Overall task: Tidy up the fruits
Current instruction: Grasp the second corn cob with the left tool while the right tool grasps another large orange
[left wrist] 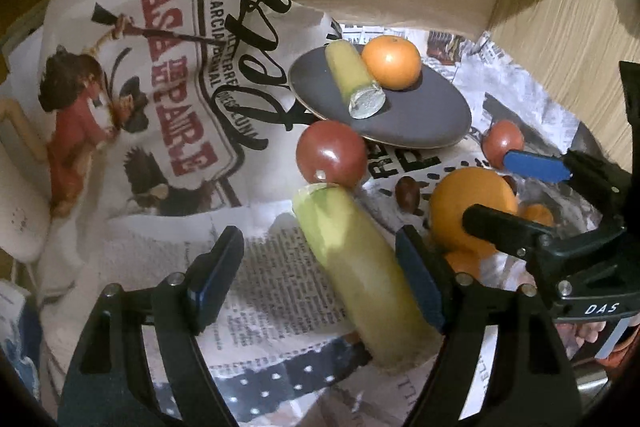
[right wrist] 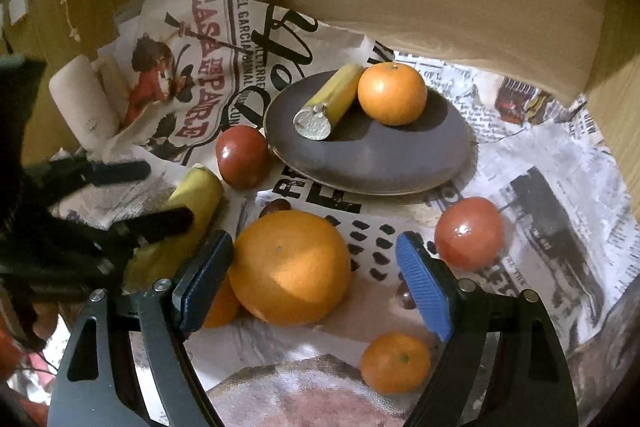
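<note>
Right wrist view: crumpled newspaper covers the surface, with a curved tan wall behind and wood-grain panels at the sides. A dark plate sits on the paper, carrying a banana piece and a mandarin touching each other. The right gripper hangs with jaws spread wide around a large orange — its left pad just beside the fruit, the right pad apart. A tomato lies right of it, another tomato by the plate's left edge, and a small mandarin nearest the camera. The left gripper (jaws also open) straddles a second banana piece, its right pad close against the peel. White rolls lie at the far left.
</note>
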Motion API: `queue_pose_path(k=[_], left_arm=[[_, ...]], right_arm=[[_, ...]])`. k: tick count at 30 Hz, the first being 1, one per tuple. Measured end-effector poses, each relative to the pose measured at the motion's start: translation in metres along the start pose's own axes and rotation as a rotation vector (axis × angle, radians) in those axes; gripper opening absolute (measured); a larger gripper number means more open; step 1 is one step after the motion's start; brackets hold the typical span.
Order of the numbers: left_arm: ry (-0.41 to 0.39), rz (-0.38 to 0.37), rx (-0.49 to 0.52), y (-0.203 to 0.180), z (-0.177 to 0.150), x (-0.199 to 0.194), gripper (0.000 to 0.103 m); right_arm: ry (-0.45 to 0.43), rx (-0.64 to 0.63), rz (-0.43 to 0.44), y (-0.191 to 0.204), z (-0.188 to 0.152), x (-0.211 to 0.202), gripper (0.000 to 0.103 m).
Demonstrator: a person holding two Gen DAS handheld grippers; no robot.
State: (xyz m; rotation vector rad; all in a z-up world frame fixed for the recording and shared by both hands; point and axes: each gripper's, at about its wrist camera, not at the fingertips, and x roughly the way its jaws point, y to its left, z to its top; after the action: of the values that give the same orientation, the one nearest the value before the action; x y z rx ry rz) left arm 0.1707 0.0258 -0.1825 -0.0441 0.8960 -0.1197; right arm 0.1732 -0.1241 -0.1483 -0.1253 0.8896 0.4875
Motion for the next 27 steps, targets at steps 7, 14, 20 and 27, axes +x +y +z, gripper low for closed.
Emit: queue_pose_path(k=[7, 14, 20, 27], left_arm=[[0.03, -0.017, -0.012, -0.002, -0.003, 0.016, 0.08], [0.032, -0.073, -0.026, 0.004, -0.004, 0.009, 0.058], [0.052, -0.059, 0.01, -0.002, -0.002, 0.011, 0.055], [0.07, 0.005, 0.065, -0.015, 0.0, 0.031, 0.046]], right_arm=[[0.047, 0.006, 0.033, 0.0, -0.003, 0.01, 0.081], [0.083, 0.013, 0.098, 0.0, -0.004, 0.013, 0.069], [0.123, 0.0, 0.125, 0.0, 0.001, 0.02, 0.064], [0.11, 0.0, 0.103, -0.002, 0.001, 0.017, 0.062]])
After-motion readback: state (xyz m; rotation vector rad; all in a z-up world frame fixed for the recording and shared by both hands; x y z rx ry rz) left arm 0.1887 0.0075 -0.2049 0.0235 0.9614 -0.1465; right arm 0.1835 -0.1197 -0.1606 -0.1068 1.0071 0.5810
